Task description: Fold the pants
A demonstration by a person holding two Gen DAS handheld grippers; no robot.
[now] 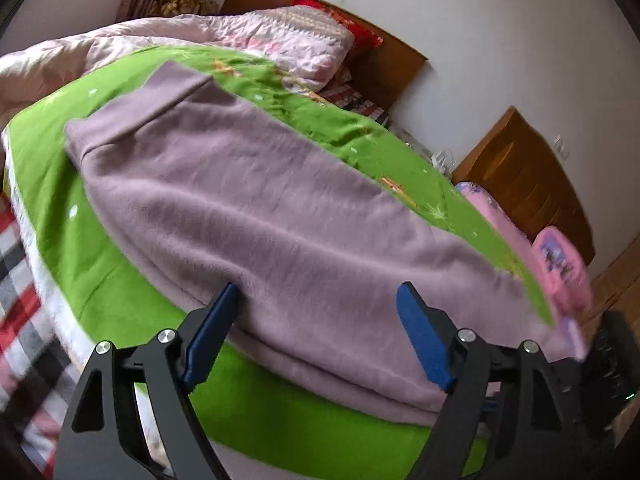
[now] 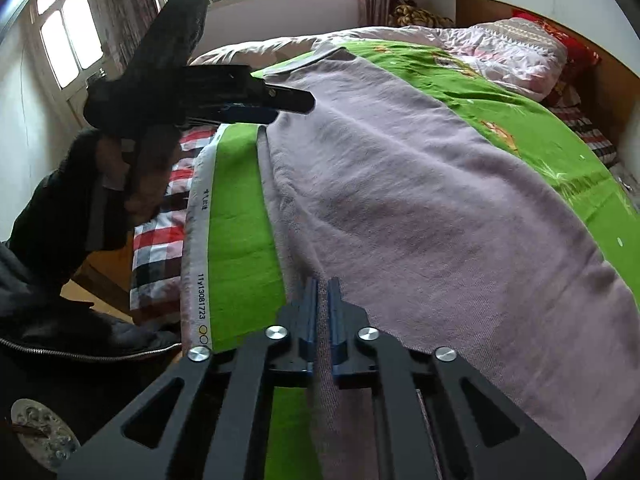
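Mauve fleece pants [image 1: 256, 208] lie folded lengthwise on a green blanket [image 1: 100, 248], waistband at the far end. My left gripper [image 1: 318, 300] is open, its blue fingers [image 1: 212, 336] wide apart over the near edge of the pants, holding nothing. In the right wrist view the pants [image 2: 420, 200] stretch away across the bed. My right gripper [image 2: 323, 284] is shut on the near edge of the pants, fabric pinched between its blue pads. The left gripper [image 2: 280, 106] shows there at upper left, held in a hand above the pants' edge.
A pink quilt [image 1: 280, 40] is bunched at the head of the bed by a wooden headboard [image 1: 384, 52]. A pink case [image 1: 560, 268] lies at the bed's right edge. Checked sheet [image 2: 160, 248] hangs on the left side. A wooden cabinet [image 1: 528, 184] stands by the wall.
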